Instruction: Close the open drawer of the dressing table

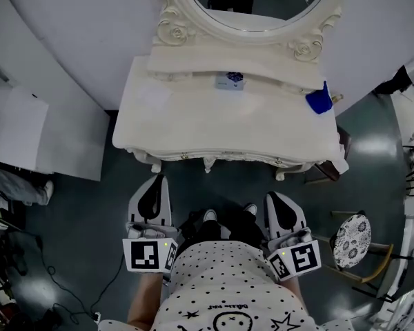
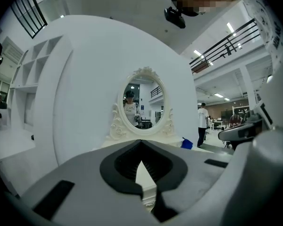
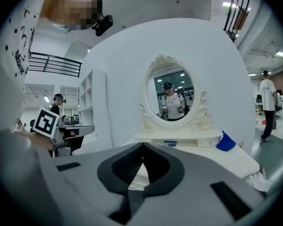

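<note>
While both pairs of jaws stand pressed together and empty: left gripper and right gripper, side by side, tips toward 12 o'clock. White carved dressing table with oval mirror: 12 o'clock, apart from both tips; its drawer cannot be picked out from above. Small blue object: tabletop, 2 o'clock corner.

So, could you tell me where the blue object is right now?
In the head view, the blue object sits at the back right corner of the dressing table, beside the end of the low shelf under the mirror.
</note>
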The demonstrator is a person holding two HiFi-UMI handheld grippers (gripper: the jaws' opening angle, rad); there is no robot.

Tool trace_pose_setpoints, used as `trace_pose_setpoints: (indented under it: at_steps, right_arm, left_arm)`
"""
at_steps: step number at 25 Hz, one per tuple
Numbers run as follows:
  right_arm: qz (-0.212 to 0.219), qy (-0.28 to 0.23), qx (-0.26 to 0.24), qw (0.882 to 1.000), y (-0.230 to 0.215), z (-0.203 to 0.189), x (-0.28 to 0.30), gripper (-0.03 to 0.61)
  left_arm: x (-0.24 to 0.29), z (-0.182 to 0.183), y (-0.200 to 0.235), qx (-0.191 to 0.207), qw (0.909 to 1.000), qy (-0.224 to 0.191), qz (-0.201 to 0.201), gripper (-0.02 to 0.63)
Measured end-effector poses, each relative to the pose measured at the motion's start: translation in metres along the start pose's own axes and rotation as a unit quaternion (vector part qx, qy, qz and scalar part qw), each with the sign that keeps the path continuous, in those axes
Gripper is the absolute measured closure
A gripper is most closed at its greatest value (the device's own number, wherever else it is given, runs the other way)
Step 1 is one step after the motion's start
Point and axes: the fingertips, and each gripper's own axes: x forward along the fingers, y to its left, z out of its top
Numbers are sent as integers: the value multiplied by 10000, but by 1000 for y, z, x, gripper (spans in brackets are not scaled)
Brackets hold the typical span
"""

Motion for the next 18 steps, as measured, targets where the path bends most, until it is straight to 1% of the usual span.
trace_pose_setpoints:
  at_steps: [5,9,14,18]
  right_arm:
    - [118,-133,-2,9998,1,8,4,569]
    - [178,-162,-28,9997,2,11,5,569]
    - [249,-174,-35,9995,6,12,8,569]
    - [325,-140,-14,9994,15,8,10,569]
  left_arm:
    - [-19,18,-11,147,9997,-192,62,603]
    - [-29,13,-17,148,9998,-135,80,603]
    - [-38,5,-25,-34,9999,-97,31,603]
    - [-42,-3,-26,-434,9991,-34,21,603]
